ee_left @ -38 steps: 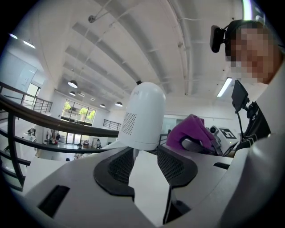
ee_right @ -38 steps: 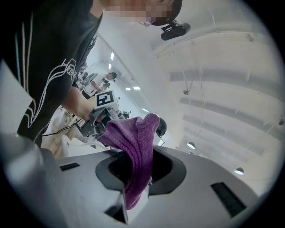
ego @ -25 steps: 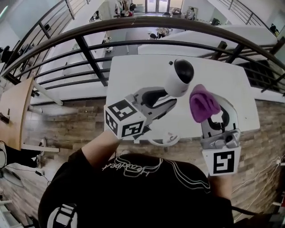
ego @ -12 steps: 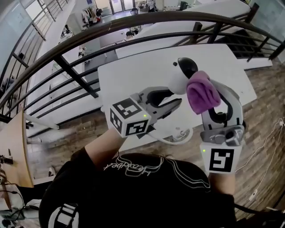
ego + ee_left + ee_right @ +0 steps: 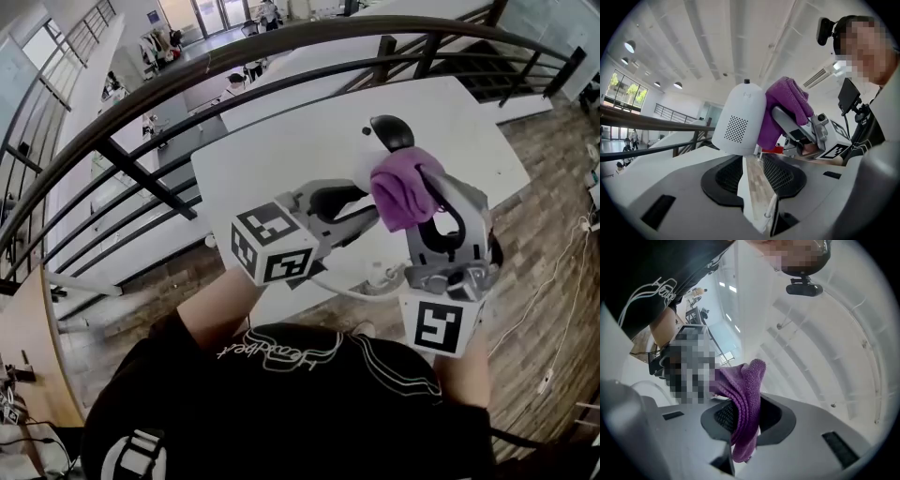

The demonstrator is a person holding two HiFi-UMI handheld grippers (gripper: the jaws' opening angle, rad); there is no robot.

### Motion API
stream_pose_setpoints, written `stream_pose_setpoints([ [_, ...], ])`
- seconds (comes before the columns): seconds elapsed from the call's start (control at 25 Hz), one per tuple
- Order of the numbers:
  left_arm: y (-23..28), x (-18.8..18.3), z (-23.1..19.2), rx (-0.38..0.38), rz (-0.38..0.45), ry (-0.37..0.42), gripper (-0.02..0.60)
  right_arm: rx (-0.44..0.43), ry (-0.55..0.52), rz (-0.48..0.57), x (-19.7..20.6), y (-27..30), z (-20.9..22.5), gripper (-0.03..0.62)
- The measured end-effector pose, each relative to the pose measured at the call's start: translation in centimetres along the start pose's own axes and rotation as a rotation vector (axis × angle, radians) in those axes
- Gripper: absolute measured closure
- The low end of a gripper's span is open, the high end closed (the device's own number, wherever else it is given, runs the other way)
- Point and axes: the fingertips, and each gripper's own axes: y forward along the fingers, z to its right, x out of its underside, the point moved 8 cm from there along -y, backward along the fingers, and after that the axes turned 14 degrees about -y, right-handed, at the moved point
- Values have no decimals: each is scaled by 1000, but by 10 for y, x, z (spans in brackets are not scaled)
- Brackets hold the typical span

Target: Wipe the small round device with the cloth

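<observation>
Two holds: the left gripper point(image 5: 752, 161) has its jaws clenched on the base of the small round device point(image 5: 740, 119); the right gripper point(image 5: 743, 423) has its jaws clenched on a fold of the purple cloth point(image 5: 743, 401).
Device position: raised in the air above the white surface point(image 5: 281, 150), between the two grippers, with its dark dome pointing away from the person.
Reason for the lift: holding it by the base leaves the white shell and dome bare, so the cloth can likely reach all round it without rubbing the surface.
Cloth contact: the bunched free end lies against the side of the device that faces the right gripper, and the fold gives a soft pad ahead of the metal jaws.
Poor view: the left pads seem to grip only the lowest part of the base, but the exact seat is hard to make out.
Edges: the near edge of the surface runs under both grippers, and a dark railing point(image 5: 187, 75) crosses beyond the far edge.
Open room: there is free air above and to either side of the device; the tight spot is between the two grippers, where the jaws come close to each other.
</observation>
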Motion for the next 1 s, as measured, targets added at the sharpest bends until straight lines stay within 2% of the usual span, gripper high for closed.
stream_pose_setpoints([
  [0.12, 1, -1, -2, 13, -7, 3, 436, 9, -40, -23, -1, 1, -8, 533],
  [0.28, 3, -1, -4, 32, -17, -3, 436, -2, -28, -54, 4, 0, -17, 533],
  [0.48, 4, -1, -6, 37, -22, 5, 436, -80, -39, -77, 8, -1, -36, 533],
  [0.76, 2, 1, -8, 53, -28, 11, 436, -139, 25, -84, 6, -1, -53, 533],
  [1.0, 2, 4, -10, 65, -37, 52, 449, -172, 76, -84, 5, -4, -60, 533],
])
